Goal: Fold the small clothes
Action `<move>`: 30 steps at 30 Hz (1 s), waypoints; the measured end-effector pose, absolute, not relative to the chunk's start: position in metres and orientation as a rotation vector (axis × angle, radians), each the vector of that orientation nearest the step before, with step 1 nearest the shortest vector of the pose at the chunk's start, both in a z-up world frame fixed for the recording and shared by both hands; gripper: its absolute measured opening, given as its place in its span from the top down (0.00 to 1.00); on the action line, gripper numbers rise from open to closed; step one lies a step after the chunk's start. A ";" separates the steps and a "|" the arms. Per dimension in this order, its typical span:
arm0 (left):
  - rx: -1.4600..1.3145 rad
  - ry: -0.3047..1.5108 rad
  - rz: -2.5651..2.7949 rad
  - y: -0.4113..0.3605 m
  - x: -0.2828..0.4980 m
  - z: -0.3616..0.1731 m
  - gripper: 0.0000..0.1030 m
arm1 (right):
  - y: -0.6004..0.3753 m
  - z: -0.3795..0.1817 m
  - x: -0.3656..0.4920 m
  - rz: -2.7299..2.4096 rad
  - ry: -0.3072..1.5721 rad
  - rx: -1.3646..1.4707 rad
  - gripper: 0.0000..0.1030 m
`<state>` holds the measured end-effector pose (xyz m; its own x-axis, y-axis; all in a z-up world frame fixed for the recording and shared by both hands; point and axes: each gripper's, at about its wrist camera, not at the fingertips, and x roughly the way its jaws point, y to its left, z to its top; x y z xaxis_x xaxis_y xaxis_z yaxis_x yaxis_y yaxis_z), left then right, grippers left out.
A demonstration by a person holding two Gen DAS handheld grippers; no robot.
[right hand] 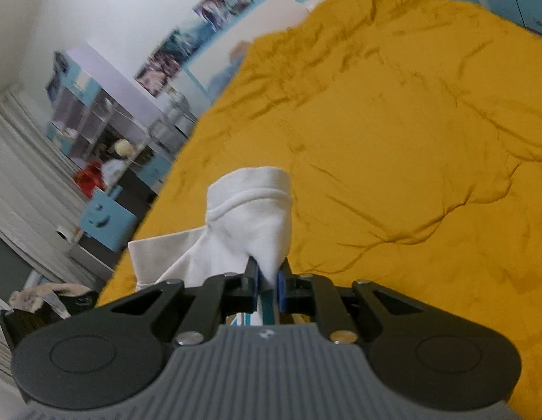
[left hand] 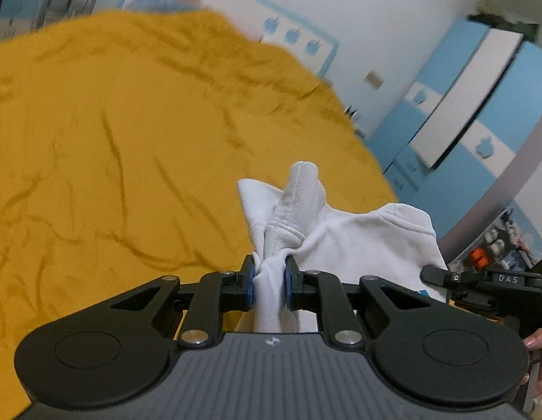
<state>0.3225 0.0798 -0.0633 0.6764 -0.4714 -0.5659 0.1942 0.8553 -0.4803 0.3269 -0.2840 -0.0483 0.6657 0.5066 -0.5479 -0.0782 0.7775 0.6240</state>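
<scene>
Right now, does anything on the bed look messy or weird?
Nothing is broken or spilled. The yellow bedspread is wrinkled all over, and the white garment is bunched up, not flat, because the left gripper and right gripper each pinch it.

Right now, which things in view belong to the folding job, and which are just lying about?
Part of the job:
- white garment, pinched at two spots
- left tongs, shut on it
- right tongs, shut on it
- yellow bedspread, the work surface

Lying about:
- blue and white wardrobe
- shelf unit
- posters
</scene>
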 end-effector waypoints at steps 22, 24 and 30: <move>-0.414 0.927 -0.305 0.115 0.355 -0.125 0.67 | -0.294 -0.109 0.367 0.135 0.900 0.424 0.87; -0.395 0.903 -0.271 0.118 0.348 -0.115 0.69 | -0.296 -0.098 0.355 0.143 0.872 0.395 0.87; -0.379 0.797 -0.294 0.108 0.332 -0.091 0.69 | -0.277 -0.083 0.333 0.227 0.835 0.307 0.88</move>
